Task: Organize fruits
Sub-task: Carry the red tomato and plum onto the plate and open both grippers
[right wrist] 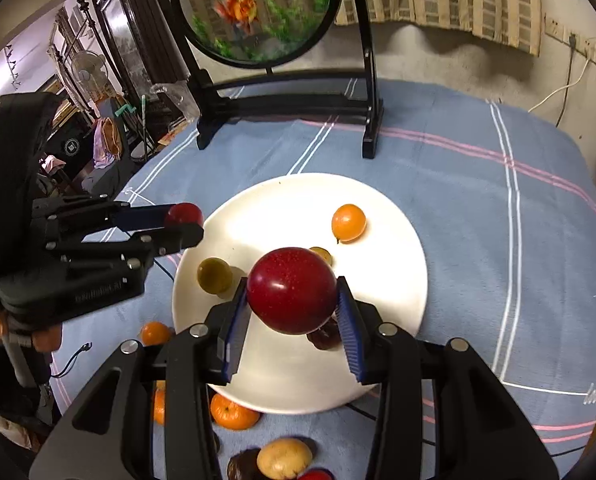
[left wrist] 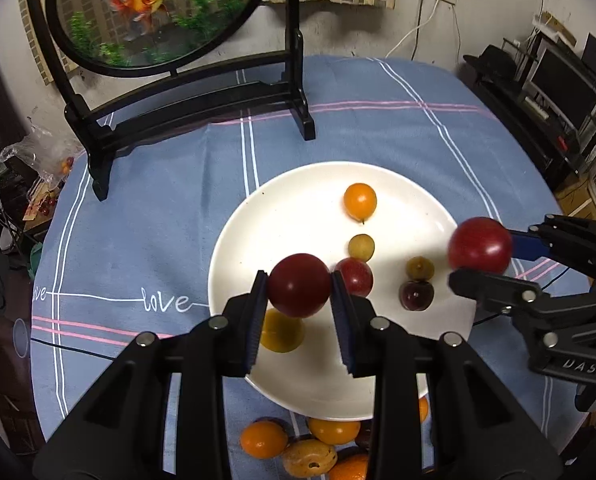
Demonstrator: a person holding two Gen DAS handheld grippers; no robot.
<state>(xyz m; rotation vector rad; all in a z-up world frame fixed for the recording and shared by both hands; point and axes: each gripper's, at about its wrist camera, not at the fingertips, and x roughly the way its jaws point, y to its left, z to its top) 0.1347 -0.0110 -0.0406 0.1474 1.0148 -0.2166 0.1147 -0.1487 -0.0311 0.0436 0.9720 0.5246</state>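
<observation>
Black tongs of the left gripper (left wrist: 299, 286) fill the near edge of the left wrist view, their blue pads clamped on a dark red plum (left wrist: 299, 285) held above the near left part of a white plate (left wrist: 257, 236). On the plate lie an orange kumquat (left wrist: 360, 201) at the far side, a small yellow-green fruit (left wrist: 361, 247), a red fruit (left wrist: 356, 282) just right of the pads and a dark cherry (left wrist: 416, 295). Loose oranges (left wrist: 263, 439) sit on the blue tablecloth (left wrist: 145, 216) near the plate's near rim. At right, the right gripper (left wrist: 478, 258) holds a red plum (left wrist: 480, 245) over the plate's right edge. A goldfish screen on a black stand (left wrist: 201, 96) stands far left.

From the right wrist view, the right gripper (right wrist: 292, 294) squeezes its speckled red plum (right wrist: 292, 290) above the plate (right wrist: 394, 248), while the left gripper (right wrist: 181, 222), at left, pinches its plum (right wrist: 183, 213) beside the plate's left rim.
</observation>
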